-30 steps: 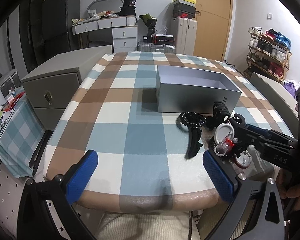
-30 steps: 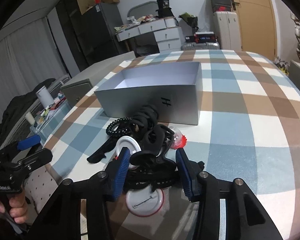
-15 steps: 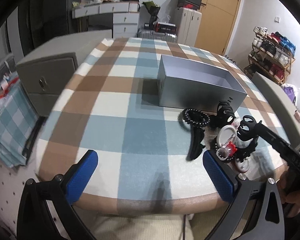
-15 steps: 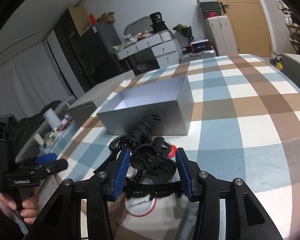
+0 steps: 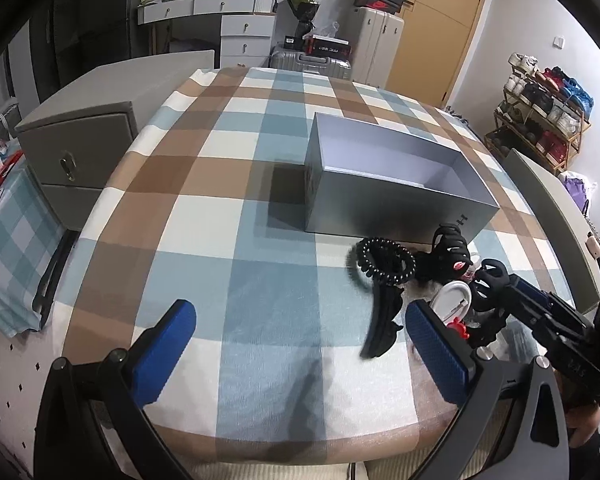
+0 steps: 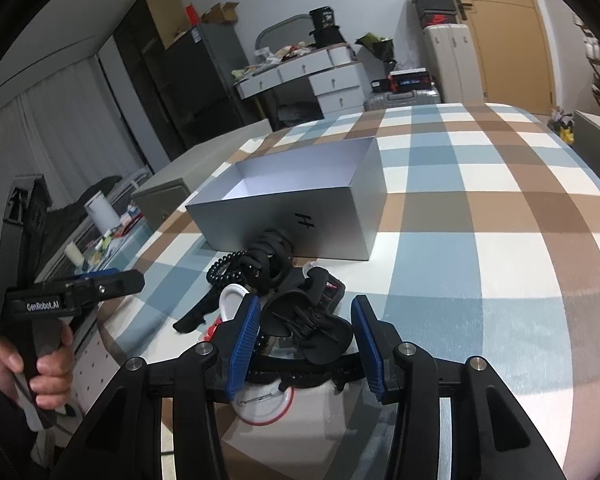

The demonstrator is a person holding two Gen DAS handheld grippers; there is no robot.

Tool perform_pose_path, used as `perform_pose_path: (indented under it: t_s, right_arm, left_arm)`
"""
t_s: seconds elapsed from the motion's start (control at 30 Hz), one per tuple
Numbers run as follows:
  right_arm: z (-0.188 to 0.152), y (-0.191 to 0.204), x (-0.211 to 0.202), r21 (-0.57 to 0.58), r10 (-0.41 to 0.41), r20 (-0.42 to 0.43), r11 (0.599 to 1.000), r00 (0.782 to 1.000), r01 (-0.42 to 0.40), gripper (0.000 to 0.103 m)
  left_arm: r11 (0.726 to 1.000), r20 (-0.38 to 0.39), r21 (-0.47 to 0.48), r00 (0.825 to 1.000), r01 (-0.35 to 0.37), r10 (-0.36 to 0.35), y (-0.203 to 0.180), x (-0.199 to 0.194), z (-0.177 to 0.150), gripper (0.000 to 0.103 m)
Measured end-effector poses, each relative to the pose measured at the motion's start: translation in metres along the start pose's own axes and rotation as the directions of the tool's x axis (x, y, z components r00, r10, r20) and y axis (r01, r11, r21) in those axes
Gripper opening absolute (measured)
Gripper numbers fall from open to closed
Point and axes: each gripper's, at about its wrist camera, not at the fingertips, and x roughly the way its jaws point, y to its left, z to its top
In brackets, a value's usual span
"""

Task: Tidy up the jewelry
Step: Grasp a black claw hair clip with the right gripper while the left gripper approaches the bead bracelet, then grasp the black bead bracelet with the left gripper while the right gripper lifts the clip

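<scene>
My right gripper (image 6: 305, 326) is shut on a black claw hair clip (image 6: 312, 326) and holds it above the pile of accessories at the table's near edge; it also shows in the left wrist view (image 5: 490, 280). The pile holds a black spiral hair tie (image 5: 382, 266), another black claw clip (image 5: 452, 252), a black curved barrette (image 5: 382, 320) and white round badges (image 5: 454, 302). An open grey box (image 5: 396, 200) stands just behind the pile and looks empty (image 6: 300, 200). My left gripper (image 5: 300, 348) is open and empty over the front of the checked tablecloth.
The checked tablecloth (image 5: 240, 184) covers an oval table. A grey drawer cabinet (image 5: 80, 148) stands left of it. A white round badge with a red rim (image 6: 266, 406) lies under the right gripper. A shoe rack (image 5: 548, 112) stands at the far right.
My right gripper has lifted the black claw clip up off the pile and a little toward the box. The left gripper has tilted and shifted slightly, still open.
</scene>
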Motion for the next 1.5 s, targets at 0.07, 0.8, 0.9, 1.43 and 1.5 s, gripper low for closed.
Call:
perform_pose_path:
  t_s: [0.07, 0.8, 0.9, 1.43, 1.5]
  right_arm:
    - [0.000, 0.000, 0.011, -0.016, 0.003, -0.077, 1.000, 0.997, -0.004, 0.046]
    - [0.004, 0.013, -0.030, -0.045, -0.033, 0.125, 0.998, 0.992, 0.039, 0.037]
    - [0.004, 0.011, -0.032, -0.032, -0.036, 0.133, 0.999, 0.991, 0.041, 0.037]
    - [-0.004, 0.012, -0.026, -0.011, 0.005, 0.110, 1.000, 0.994, -0.004, 0.037]
    - [-0.004, 0.013, -0.027, -0.011, 0.004, 0.112, 1.000, 0.994, -0.002, 0.037]
  left_arm:
    - [1.000, 0.001, -0.001, 1.000, 0.001, -0.001, 0.000, 0.000, -0.001, 0.102]
    - [0.989, -0.106, 0.126, 0.993, 0.074, -0.061, -0.032, 0.041, 0.020, 0.102]
    - [0.988, -0.129, 0.152, 0.991, 0.040, -0.021, -0.033, 0.059, 0.023, 0.102]
    - [0.965, -0.170, 0.192, 0.974, 0.180, -0.148, -0.041, 0.067, 0.033, 0.065]
    - [0.964, -0.169, 0.192, 0.973, 0.186, -0.154, -0.040, 0.065, 0.032, 0.049]
